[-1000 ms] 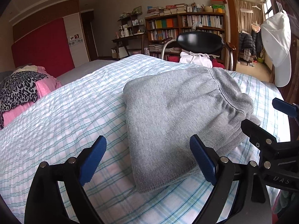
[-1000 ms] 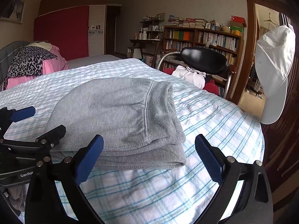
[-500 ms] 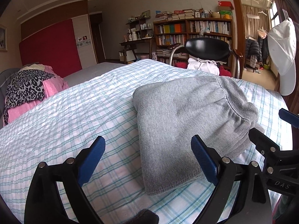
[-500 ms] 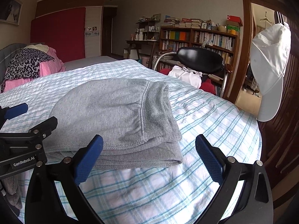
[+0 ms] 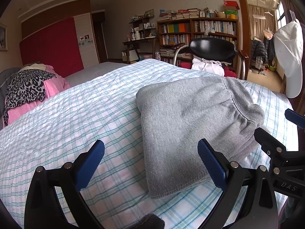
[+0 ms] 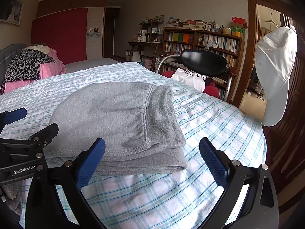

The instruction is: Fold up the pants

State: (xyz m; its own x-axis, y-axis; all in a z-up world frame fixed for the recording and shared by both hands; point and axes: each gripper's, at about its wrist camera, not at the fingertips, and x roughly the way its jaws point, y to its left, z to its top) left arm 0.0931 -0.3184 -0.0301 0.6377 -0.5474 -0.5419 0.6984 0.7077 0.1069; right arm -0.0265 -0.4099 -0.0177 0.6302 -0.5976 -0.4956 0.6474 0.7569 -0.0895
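Note:
Grey sweatpants (image 5: pixel 190 118) lie folded into a thick rectangle on the checked bed sheet (image 5: pixel 76 124), elastic waistband on top toward the right. My left gripper (image 5: pixel 150 146) hovers over their near left corner. Its jaws are opening, and the blue pads touch no cloth. The right wrist view shows the same pants (image 6: pixel 114 118) with stacked layers at the near edge. My right gripper (image 6: pixel 152 144) stands open just above that edge, gripping nothing. Each gripper appears in the other's view: the right gripper (image 5: pixel 280 127), the left gripper (image 6: pixel 36 121).
A black-backed chair (image 5: pixel 211 47) with white cloth on it stands past the bed's far side, before a bookshelf (image 5: pixel 198 32). A white cap (image 6: pixel 274 72) hangs at the right by the doorway. Leopard-print and pink clothes (image 5: pixel 26 89) are piled at the far left.
The left gripper's pads have spread slightly wider. Both grippers hover where they were, and the folded pants lie still.

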